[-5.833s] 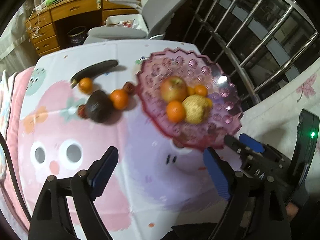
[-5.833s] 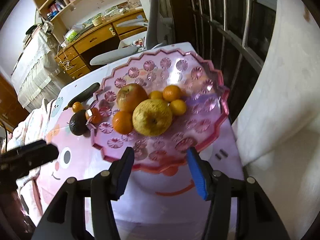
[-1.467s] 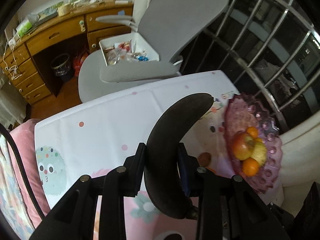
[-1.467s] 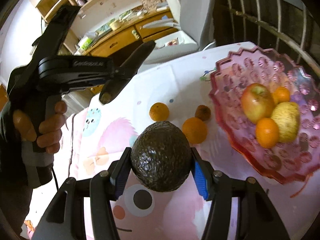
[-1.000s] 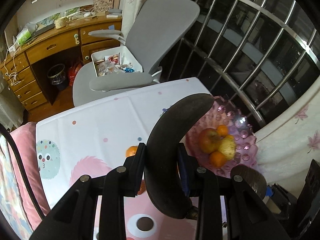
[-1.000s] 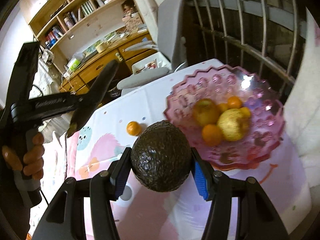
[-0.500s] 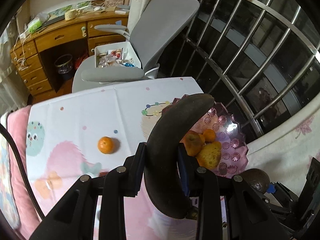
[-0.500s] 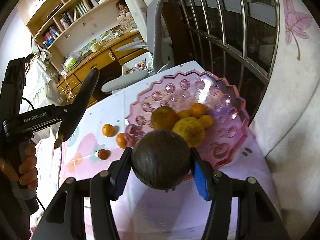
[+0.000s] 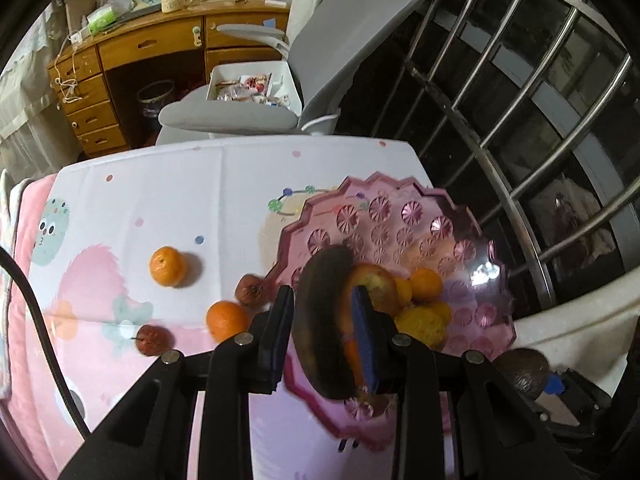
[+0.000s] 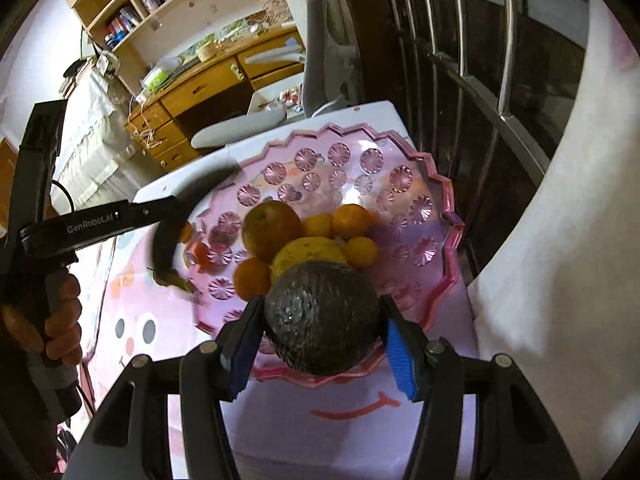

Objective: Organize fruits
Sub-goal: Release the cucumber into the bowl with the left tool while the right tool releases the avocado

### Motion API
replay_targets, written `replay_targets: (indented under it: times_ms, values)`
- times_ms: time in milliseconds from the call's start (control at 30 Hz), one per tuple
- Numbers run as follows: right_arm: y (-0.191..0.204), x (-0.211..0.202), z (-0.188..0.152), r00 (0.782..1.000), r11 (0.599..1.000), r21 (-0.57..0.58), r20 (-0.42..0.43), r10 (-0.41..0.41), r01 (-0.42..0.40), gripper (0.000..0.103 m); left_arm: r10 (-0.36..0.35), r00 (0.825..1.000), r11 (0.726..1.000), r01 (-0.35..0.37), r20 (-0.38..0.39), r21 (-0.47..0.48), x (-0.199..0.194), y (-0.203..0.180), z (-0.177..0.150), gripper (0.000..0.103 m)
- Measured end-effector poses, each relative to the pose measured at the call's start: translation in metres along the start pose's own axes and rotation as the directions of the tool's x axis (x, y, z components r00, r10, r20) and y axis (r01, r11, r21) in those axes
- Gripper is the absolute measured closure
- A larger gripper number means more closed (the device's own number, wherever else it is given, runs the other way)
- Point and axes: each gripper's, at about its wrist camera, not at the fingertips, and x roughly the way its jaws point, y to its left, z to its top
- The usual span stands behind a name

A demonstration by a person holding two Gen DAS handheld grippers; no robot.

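Note:
A pink cut-glass plate [image 9: 440, 220] [image 10: 452, 216] holds an apple [image 10: 272, 230], a yellow pear [image 10: 312, 254] and several small oranges. My left gripper [image 9: 324, 312] is shut on a blackened banana [image 9: 320, 300], which hangs over the plate's left rim beside the apple [image 9: 374, 284]. My right gripper [image 10: 320, 320] is shut on a dark avocado [image 10: 322, 316] above the plate's near edge. The right wrist view shows the banana [image 10: 166, 236] at the plate's left side. Two oranges [image 9: 167, 266] [image 9: 226, 320] and two small reddish-brown fruits [image 9: 250, 290] [image 9: 154, 340] lie on the tablecloth.
A person's hand [image 10: 60, 320] grips the left tool's handle. A grey office chair [image 9: 320, 60] and a wooden desk [image 9: 140, 48] stand beyond the table's far edge. Metal railings [image 9: 520, 100] run along the right, and white fabric [image 10: 560, 240] hangs next to the plate.
Both grippers moved over the plate and came lower with their fruit. The banana now reaches the plate's left rim, and the avocado hangs over its near edge.

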Motion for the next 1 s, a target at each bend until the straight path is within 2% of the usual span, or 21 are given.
replay_targets:
  times_ms: [300, 367, 433, 533, 733, 1000]
  values:
    - [-0.007, 0.015, 0.004, 0.997, 0.998, -0.056, -0.064, 0.037, -0.040, 0.046, 0.025, 1.000, 0.999, -0.025, 0.000, -0.032, 0.016, -0.009, 0.003, 0.075]
    - [-0.007, 0.014, 0.006, 0.998, 0.997, -0.057, -0.056, 0.043, -0.046, 0.046, 0.031, 1.000, 0.999, -0.031, 0.000, -0.037, 0.015, -0.008, 0.002, 0.075]
    - [-0.005, 0.007, 0.008, 0.999, 0.997, -0.063, -0.010, 0.040, -0.040, 0.043, 0.034, 0.999, 0.998, -0.034, 0.001, -0.046, 0.012, -0.005, 0.001, 0.075]
    - [-0.003, 0.002, 0.007, 1.000, 0.998, -0.057, 0.023, 0.013, -0.011, 0.034, 0.031, 1.000, 0.998, -0.030, 0.001, -0.059, 0.004, 0.001, -0.002, 0.075]
    - [0.001, -0.005, 0.002, 1.000, 1.000, 0.003, 0.009, 0.019, -0.019, 0.033, 0.027, 1.000, 0.996, -0.028, -0.004, -0.080, -0.019, 0.021, -0.015, 0.073]
    - [0.029, -0.024, -0.016, 1.000, 0.997, 0.079, 0.022, 0.011, -0.013, 0.033, -0.003, 0.999, 0.996, 0.000, -0.037, -0.091, -0.053, 0.058, -0.051, 0.070]
